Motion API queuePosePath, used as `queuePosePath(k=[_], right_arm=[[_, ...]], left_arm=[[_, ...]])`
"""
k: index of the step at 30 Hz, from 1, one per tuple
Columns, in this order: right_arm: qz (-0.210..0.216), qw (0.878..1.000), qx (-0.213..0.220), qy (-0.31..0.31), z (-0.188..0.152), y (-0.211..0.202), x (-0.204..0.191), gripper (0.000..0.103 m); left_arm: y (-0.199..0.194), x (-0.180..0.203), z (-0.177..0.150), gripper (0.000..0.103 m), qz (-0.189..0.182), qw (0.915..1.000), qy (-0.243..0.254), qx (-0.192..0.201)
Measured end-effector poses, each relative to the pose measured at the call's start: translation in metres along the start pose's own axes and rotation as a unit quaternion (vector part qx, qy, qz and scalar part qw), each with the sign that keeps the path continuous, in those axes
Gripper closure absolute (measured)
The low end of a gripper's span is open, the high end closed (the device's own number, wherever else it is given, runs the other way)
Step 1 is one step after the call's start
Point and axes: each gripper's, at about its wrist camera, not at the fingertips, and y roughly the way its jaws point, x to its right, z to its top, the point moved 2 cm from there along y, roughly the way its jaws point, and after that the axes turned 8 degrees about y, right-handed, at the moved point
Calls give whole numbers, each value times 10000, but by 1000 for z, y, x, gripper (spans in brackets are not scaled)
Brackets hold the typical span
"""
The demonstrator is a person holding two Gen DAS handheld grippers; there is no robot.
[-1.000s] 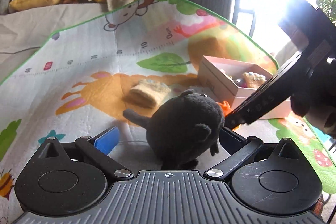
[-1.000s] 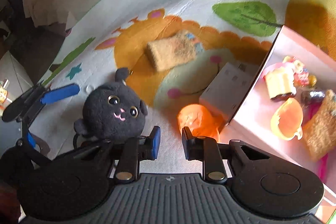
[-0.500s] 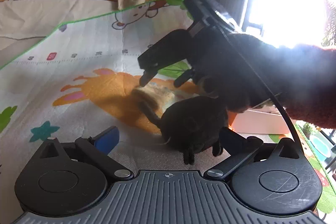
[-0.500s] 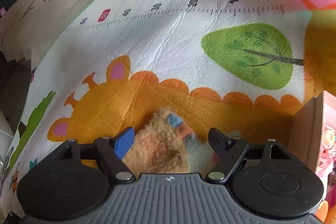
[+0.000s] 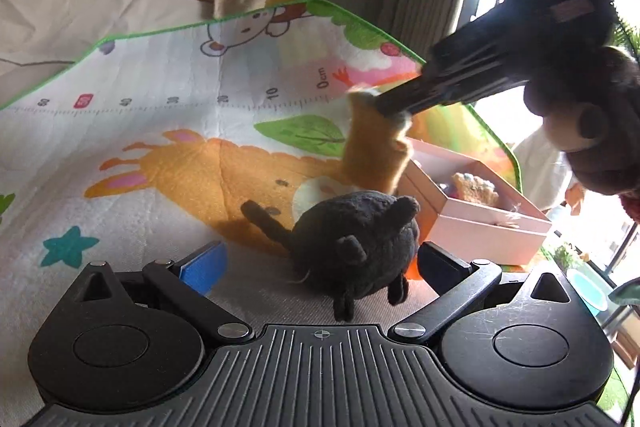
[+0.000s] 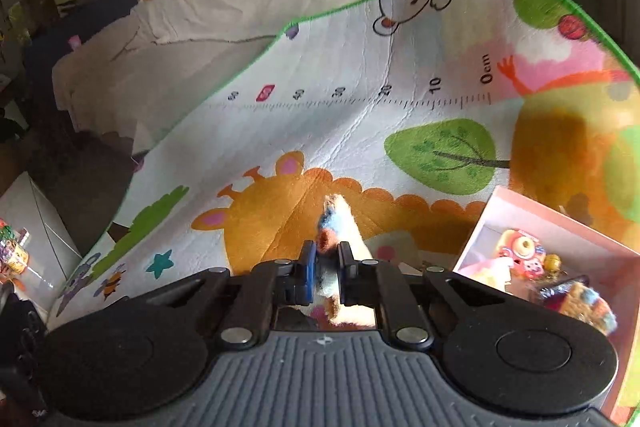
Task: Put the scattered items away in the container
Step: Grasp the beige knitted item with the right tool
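The right gripper is clamping a fuzzy orange knitted sock above the play mat, whose ruler is reading "0cm", "10"; the left gripper is gaping wide around a black plush cat beside the pink box.

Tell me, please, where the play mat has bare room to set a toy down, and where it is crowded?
Free: the play mat from the printed ruler down to the teal star, left of the black plush cat. Crowded: the right side, where the cat sits beside the pink box and the right gripper holds the fuzzy orange piece there.
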Motion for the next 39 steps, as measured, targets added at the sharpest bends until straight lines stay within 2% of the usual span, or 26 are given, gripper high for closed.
queuePosePath(k=[3,6,9,11,13,14,15,18,21,23,24,27,30,32,35,37,39], right_arm=[[-10,9995,252,194,-21,-38,18,93],[93,9979,267,576,-48,-64,38,93],[187,9958,271,854,-82,-80,57,92],[38,9956,290,891,-110,-83,69,92],[-467,9956,362,732,-134,-80,74,77],[-645,9946,408,703,-144,-79,78,51],[-755,9933,496,727,-152,-78,82,28],[-929,9915,683,596,-174,-78,88,21],[-868,9928,733,392,-185,-70,84,11],[-648,9956,663,148,-186,-60,77,9],[-545,9966,624,-9,-186,-54,72,8],[-324,9963,504,-613,-177,-31,60,7],[-168,9954,219,-917,-159,-5,57,7],[15,9965,17,-840,-148,10,60,7],[460,9977,-315,-395,-142,25,65,7],[553,9973,-486,6,-148,24,64,5],[831,9943,-657,129,-162,12,55,2]], left_arm=[[-1,5,1,0,7,9999,148,22],[-3,20,4,0,-118,9991,396,22],[-5,41,10,0,-499,9974,519,51],[-3,55,12,0,-971,9936,575,-61],[3,69,10,0,-1422,9875,624,-256],[8,75,8,0,-1507,9857,677,-345],[15,80,5,0,-1478,9851,761,-442],[35,78,5,0,-967,9895,822,-696],[43,62,18,0,-363,9951,601,-693],[44,53,28,0,-35,9966,472,-674],[44,50,33,0,18,9968,413,-687],[36,51,42,0,-126,9973,296,-665],[25,61,40,0,-135,9964,490,-676],[21,66,36,0,-137,9956,607,-705],[12,66,27,0,-158,9954,569,-759],[7,62,22,0,-98,9958,476,-773],[4,56,20,0,17,9965,372,-754]])
